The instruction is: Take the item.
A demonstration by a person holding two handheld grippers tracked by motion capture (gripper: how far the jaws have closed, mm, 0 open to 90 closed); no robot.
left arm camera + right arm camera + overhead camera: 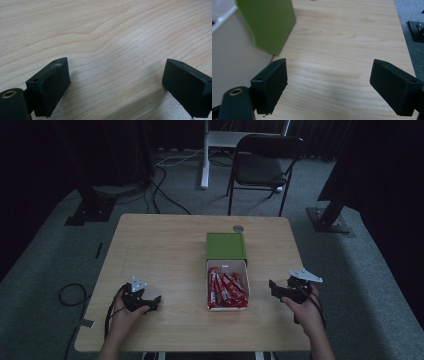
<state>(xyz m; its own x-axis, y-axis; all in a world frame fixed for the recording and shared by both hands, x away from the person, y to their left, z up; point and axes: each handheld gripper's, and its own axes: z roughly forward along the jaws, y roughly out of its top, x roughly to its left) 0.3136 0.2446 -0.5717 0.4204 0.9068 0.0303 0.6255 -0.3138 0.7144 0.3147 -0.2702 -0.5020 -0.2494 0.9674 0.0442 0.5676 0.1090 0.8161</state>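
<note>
A green box sleeve [226, 246] lies in the middle of the table, with its white drawer tray [210, 285] pulled out toward the person. Several red packets [227, 289] fill the tray. My left gripper [150, 302] rests low on the table at the front left, held in a hand, well apart from the tray. Its jaws stand open over bare wood [116, 67]. My right gripper [275, 289] hovers to the right of the tray, open with nothing between its jaws [329, 65]. In the right gripper view, the green sleeve [269, 22] and the tray's white wall [232, 50] sit to its left.
The wooden table [160, 250] has a small round grey disc [238, 228] near its far edge, behind the sleeve. A black chair [265, 165] and a white stand leg [205, 155] are on the carpet beyond. Cables [165, 195] run across the floor.
</note>
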